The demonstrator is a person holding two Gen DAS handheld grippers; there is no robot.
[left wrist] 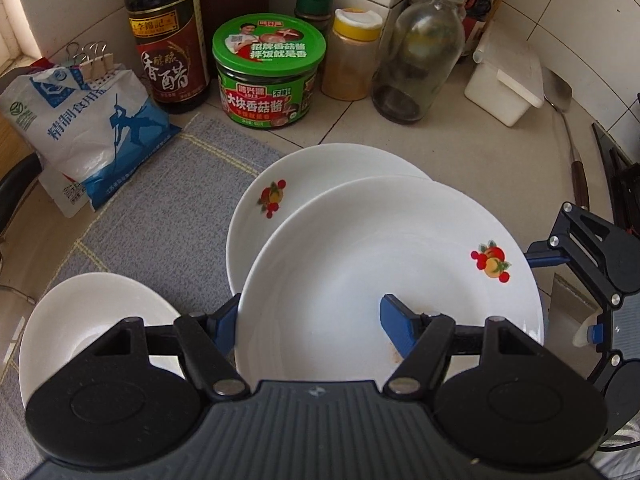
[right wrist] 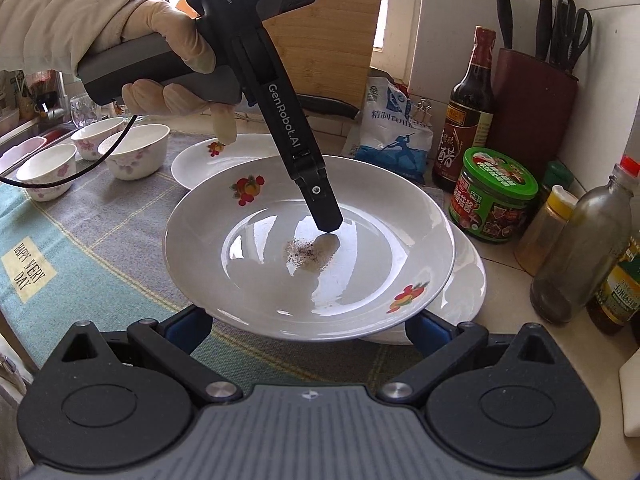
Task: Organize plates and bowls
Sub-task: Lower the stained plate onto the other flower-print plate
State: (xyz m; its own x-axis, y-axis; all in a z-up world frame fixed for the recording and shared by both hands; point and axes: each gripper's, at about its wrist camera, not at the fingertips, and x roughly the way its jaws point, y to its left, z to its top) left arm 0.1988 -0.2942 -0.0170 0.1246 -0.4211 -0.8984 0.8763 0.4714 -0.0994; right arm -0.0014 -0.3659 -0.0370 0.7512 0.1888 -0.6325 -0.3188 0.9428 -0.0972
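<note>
The top plate (left wrist: 384, 264), pinched at its rim by the left tool (left wrist: 316, 320) at 6 o'clock, could be dropped if tilted.

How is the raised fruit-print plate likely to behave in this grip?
The raised plate looks glazed, so probably slippery against the left gripper clamping its rim. It seems rigid and likely breakable if dropped on the plate below. Held at its rim, it may tilt.
</note>
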